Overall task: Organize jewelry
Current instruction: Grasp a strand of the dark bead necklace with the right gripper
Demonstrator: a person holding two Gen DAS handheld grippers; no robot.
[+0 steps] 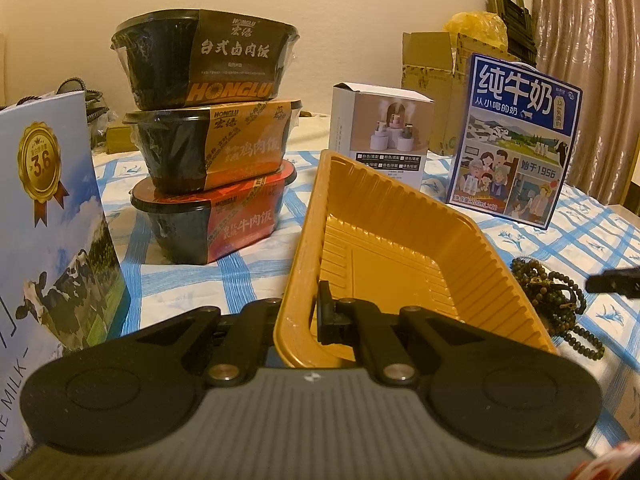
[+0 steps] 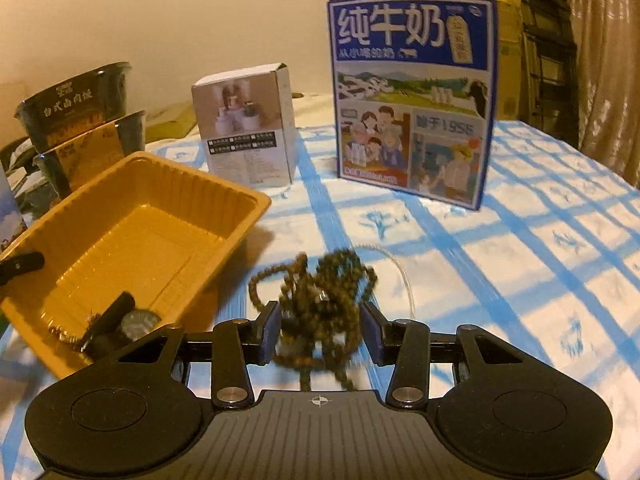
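Note:
A heap of dark green-brown bead strings (image 2: 324,300) lies on the checked cloth, right of a yellow plastic tray (image 2: 168,184). My right gripper (image 2: 322,322) stands open around the heap, one blue pad on each side, neither clearly pressing. In the tray's near corner lie a black-strapped watch (image 2: 138,322) and a gold chain (image 2: 64,334). My left gripper (image 1: 316,314) is shut on the tray's (image 1: 400,216) near rim, one finger (image 1: 329,316) inside the wall and the other hidden outside it. The beads (image 1: 548,292) lie right of the tray, beside a right fingertip (image 1: 612,284).
A blue milk carton (image 2: 412,96) and a white box (image 2: 248,128) stand behind the beads. Three stacked meal bowls (image 1: 212,140) stand left of the tray, and a light blue milk box (image 1: 48,220) is at the near left. A thin pale cord (image 2: 402,272) loops beside the beads.

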